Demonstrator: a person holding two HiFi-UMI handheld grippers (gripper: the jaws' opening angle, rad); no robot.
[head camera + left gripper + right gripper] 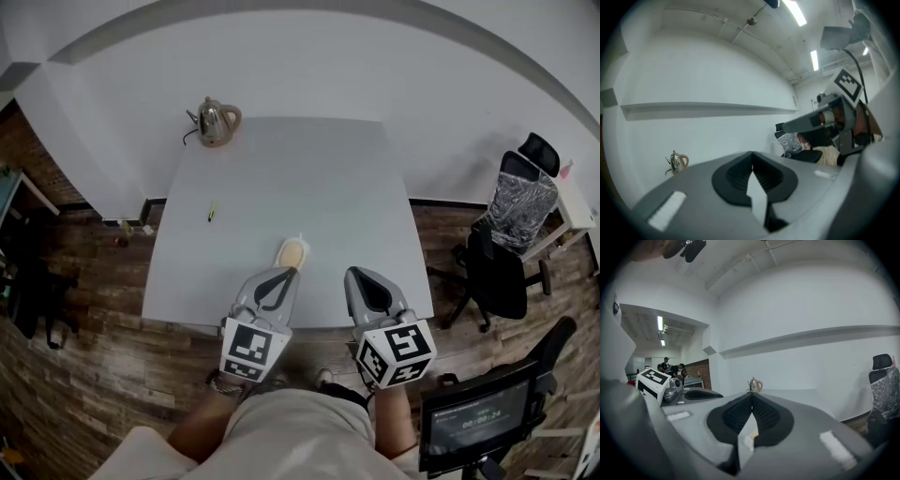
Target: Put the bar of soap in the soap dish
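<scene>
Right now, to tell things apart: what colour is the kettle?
The kettle is silver with a tan handle; clearest in the head view.

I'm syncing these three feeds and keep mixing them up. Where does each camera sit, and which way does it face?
Head view: on the person's head, looking steeply down at the table; the left gripper, the right gripper and the legs show.
Left gripper view: on the left gripper, looking along its shut jaws toward the kettle; the right gripper shows at right.
Right gripper view: on the right gripper, looking along its shut jaws toward the kettle; the left gripper shows at left.
Shared: all three show the kettle.
</scene>
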